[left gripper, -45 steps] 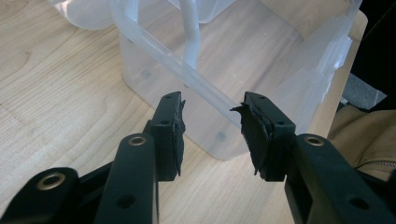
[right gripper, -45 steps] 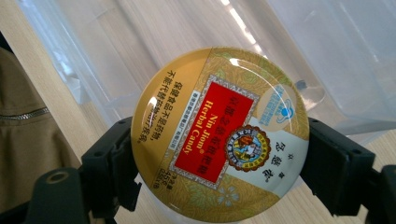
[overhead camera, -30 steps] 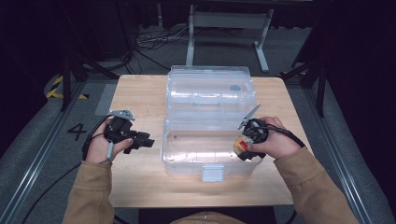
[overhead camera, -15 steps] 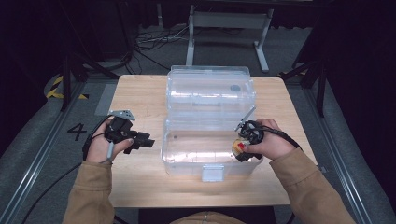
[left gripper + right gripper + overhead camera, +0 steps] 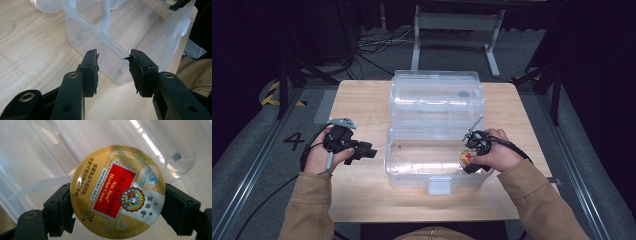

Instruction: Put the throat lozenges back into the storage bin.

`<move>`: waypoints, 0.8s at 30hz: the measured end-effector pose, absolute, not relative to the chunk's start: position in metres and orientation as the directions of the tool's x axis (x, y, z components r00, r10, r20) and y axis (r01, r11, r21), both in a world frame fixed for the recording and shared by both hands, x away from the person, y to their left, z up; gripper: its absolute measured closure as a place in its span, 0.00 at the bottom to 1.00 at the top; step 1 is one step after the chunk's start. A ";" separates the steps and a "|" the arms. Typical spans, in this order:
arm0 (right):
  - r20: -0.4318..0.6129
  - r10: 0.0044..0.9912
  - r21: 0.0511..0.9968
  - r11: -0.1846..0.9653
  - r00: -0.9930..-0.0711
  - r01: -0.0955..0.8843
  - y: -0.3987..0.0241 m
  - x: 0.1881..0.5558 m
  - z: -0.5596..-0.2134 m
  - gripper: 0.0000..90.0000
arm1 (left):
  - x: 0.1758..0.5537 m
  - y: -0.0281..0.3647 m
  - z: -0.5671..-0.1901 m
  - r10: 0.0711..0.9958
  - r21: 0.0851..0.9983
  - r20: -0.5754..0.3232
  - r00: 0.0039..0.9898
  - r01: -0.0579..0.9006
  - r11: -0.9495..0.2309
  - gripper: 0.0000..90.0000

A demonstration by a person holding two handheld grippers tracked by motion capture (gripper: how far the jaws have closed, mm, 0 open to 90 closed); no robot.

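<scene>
Gripping a round candy tin (image 5: 117,187) by its rim, the right gripper (image 5: 471,156) hangs over the clear box's (image 5: 412,165) right end, its fingers (image 5: 58,207) clamped on opposite edges and the label facing its camera. That hand reaches in from the box's right, palm down. Left of the box, the left gripper (image 5: 362,151) lies level above the surface (image 5: 362,100), pointing at the box wall, fingers (image 5: 91,67) spread apart with nothing between them. Seen from above, the tin is mostly hidden by the hand.
</scene>
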State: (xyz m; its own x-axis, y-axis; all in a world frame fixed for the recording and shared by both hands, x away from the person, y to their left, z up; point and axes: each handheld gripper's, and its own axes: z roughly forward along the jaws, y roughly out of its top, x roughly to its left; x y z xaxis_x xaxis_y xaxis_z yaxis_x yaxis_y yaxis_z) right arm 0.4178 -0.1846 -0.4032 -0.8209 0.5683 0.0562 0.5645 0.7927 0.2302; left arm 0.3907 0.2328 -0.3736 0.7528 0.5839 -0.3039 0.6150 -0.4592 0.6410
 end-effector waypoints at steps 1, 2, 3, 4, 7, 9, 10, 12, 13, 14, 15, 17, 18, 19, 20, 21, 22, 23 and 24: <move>0.050 0.568 0.231 0.793 -0.821 0.563 -0.185 0.418 -0.404 0.22 | 0.391 0.233 -0.374 0.584 0.638 -0.306 0.752 0.617 -0.460 0.65; 0.054 0.580 0.224 0.786 -0.813 0.576 -0.185 0.418 -0.405 0.22 | 0.391 0.233 -0.374 0.584 0.638 -0.306 0.752 0.617 -0.461 0.65; 0.048 0.579 0.220 0.789 -0.814 0.574 -0.185 0.418 -0.407 0.22 | 0.391 0.233 -0.374 0.586 0.638 -0.305 0.751 0.618 -0.459 0.65; 0.048 0.579 0.220 0.789 -0.814 0.574 -0.185 0.418 -0.407 0.22 | 0.391 0.233 -0.374 0.586 0.638 -0.305 0.751 0.618 -0.459 0.65; 0.038 0.592 0.215 0.782 -0.805 0.585 -0.182 0.417 -0.409 0.22 | 0.391 0.233 -0.374 0.585 0.639 -0.305 0.751 0.617 -0.459 0.65; 0.036 0.596 0.216 0.780 -0.803 0.588 -0.182 0.417 -0.410 0.22 | 0.391 0.233 -0.374 0.585 0.638 -0.305 0.751 0.617 -0.460 0.65; 0.033 0.607 0.216 0.772 -0.794 0.598 -0.181 0.416 -0.410 0.22 | 0.391 0.232 -0.374 0.585 0.638 -0.305 0.751 0.617 -0.460 0.65; 0.016 0.621 0.210 0.764 -0.783 0.610 -0.179 0.415 -0.413 0.22 | 0.391 0.233 -0.374 0.585 0.639 -0.305 0.752 0.617 -0.460 0.65; 0.006 0.626 0.207 0.762 -0.780 0.613 -0.178 0.414 -0.414 0.22 | 0.391 0.233 -0.374 0.586 0.638 -0.306 0.751 0.618 -0.459 0.65; 0.006 0.626 0.207 0.762 -0.780 0.613 -0.178 0.414 -0.414 0.22 | 0.391 0.233 -0.374 0.586 0.638 -0.306 0.751 0.618 -0.459 0.65; -0.008 0.623 0.207 0.766 -0.782 0.609 -0.177 0.414 -0.415 0.22 | 0.391 0.233 -0.374 0.585 0.637 -0.304 0.752 0.617 -0.462 0.65; -0.016 0.641 0.196 0.755 -0.768 0.626 -0.175 0.413 -0.416 0.22 | 0.391 0.233 -0.374 0.585 0.637 -0.305 0.751 0.618 -0.462 0.65; -0.016 0.643 0.195 0.753 -0.765 0.629 -0.175 0.413 -0.416 0.22 | 0.391 0.233 -0.374 0.586 0.638 -0.305 0.751 0.617 -0.461 0.65; -0.017 0.642 0.198 0.754 -0.767 0.627 -0.176 0.414 -0.416 0.22 | 0.391 0.233 -0.374 0.585 0.638 -0.305 0.751 0.618 -0.461 0.65; -0.016 0.643 0.199 0.753 -0.766 0.628 -0.176 0.414 -0.417 0.22 | 0.391 0.233 -0.374 0.585 0.638 -0.304 0.751 0.617 -0.461 0.65; -0.015 0.644 0.199 0.751 -0.765 0.629 -0.176 0.414 -0.417 0.22 | 0.391 0.233 -0.374 0.586 0.637 -0.303 0.751 0.617 -0.462 0.65; -0.012 0.644 0.198 0.751 -0.765 0.630 -0.176 0.414 -0.417 0.22 | 0.391 0.233 -0.374 0.586 0.636 -0.304 0.751 0.618 -0.462 0.65; -0.012 0.645 0.197 0.751 -0.764 0.631 -0.176 0.414 -0.417 0.22 | 0.391 0.233 -0.374 0.586 0.636 -0.303 0.752 0.617 -0.463 0.65; -0.006 0.649 0.194 0.747 -0.761 0.636 -0.176 0.414 -0.417 0.22 | 0.391 0.233 -0.374 0.586 0.636 -0.302 0.752 0.617 -0.463 0.65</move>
State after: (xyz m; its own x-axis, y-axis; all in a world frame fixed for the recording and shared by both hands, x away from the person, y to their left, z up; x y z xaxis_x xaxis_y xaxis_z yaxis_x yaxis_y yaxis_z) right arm 0.4138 -0.1757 -0.4168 -0.7605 0.6493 -0.0062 0.6361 0.7468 0.1940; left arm 0.3914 0.2331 -0.3742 0.7518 0.5860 -0.3024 0.6170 -0.4631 0.6363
